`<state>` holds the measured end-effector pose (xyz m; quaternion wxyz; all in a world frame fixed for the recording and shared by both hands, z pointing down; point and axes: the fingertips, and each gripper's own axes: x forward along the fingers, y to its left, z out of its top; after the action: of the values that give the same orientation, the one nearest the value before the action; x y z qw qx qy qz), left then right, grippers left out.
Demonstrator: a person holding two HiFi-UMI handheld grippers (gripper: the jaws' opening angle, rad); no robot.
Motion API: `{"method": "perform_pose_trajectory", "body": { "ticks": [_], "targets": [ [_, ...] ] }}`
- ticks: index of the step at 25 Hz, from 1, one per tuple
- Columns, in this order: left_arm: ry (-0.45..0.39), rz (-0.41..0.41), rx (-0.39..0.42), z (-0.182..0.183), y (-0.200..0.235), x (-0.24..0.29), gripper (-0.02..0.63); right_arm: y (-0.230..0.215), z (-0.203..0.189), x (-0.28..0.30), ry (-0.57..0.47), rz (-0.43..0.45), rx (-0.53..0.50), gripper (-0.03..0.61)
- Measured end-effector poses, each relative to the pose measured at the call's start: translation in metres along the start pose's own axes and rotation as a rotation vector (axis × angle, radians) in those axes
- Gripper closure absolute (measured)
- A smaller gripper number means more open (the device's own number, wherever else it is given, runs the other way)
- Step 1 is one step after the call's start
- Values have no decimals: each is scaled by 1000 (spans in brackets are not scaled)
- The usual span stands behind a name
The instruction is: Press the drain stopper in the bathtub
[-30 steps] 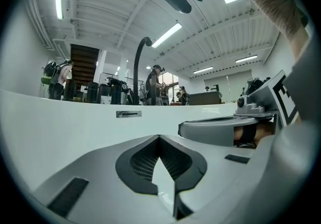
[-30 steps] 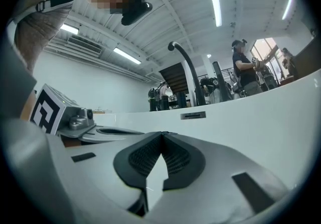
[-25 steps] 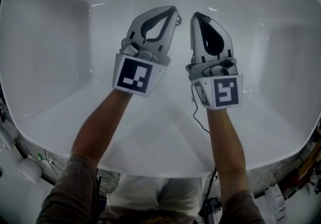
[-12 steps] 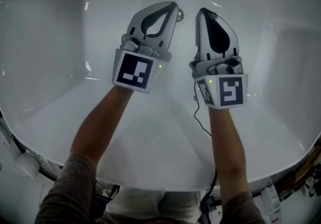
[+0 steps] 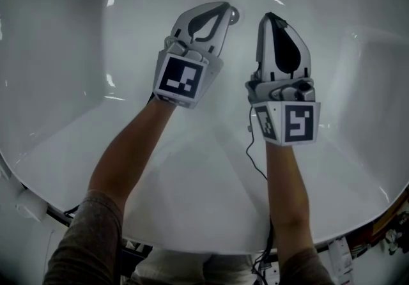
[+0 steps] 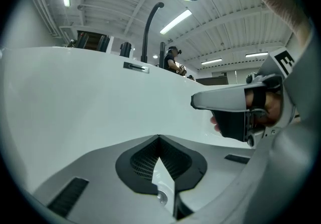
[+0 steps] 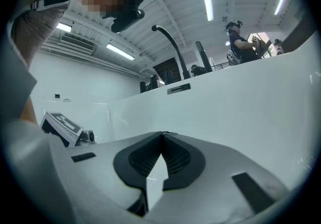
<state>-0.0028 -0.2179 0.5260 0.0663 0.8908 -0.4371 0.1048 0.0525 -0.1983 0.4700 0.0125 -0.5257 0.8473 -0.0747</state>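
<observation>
The drain stopper (image 5: 234, 16) is a small round chrome disc on the white bathtub floor (image 5: 128, 41); only its right part shows past the left gripper's tip. My left gripper (image 5: 223, 7) is shut with nothing in it, and its tip is over or against the stopper's left edge; contact cannot be told. In the left gripper view the jaws (image 6: 159, 137) meet at the tip, and a small round metal spot shows through the slit below. My right gripper (image 5: 266, 18) is shut and empty, just right of the stopper, tips together (image 7: 161, 133).
The tub's far wall carries an overflow plate (image 6: 136, 67) with a tall dark faucet (image 6: 150, 22) above it. The tub rim (image 5: 211, 248) runs along the near side, and a thin cable (image 5: 252, 156) hangs from the right gripper. A person (image 7: 239, 39) stands beyond the tub.
Both grippers have moved farther into the tub, away from me. The left gripper's tip has come up to the stopper. Both stayed shut.
</observation>
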Motion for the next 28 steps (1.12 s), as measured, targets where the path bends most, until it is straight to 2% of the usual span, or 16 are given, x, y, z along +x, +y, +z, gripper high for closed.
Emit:
{"method": "perform_pose_trajectory", "body": {
  "ticks": [8,12,20,28],
  "targets": [
    [64,2,-83,-43,6,27,615,-2,-7,1,18,-3,3,578],
    [125,7,-104,-69,14,41,615,-5,-11,1,31,-17,11,579],
    [318,3,-139,-131,9,66,615,-6,-13,1,42,-25,25,578],
    [518,8,-128,-185,7,77,615,-8,-21,2,69,-24,55,578]
  ]
}}
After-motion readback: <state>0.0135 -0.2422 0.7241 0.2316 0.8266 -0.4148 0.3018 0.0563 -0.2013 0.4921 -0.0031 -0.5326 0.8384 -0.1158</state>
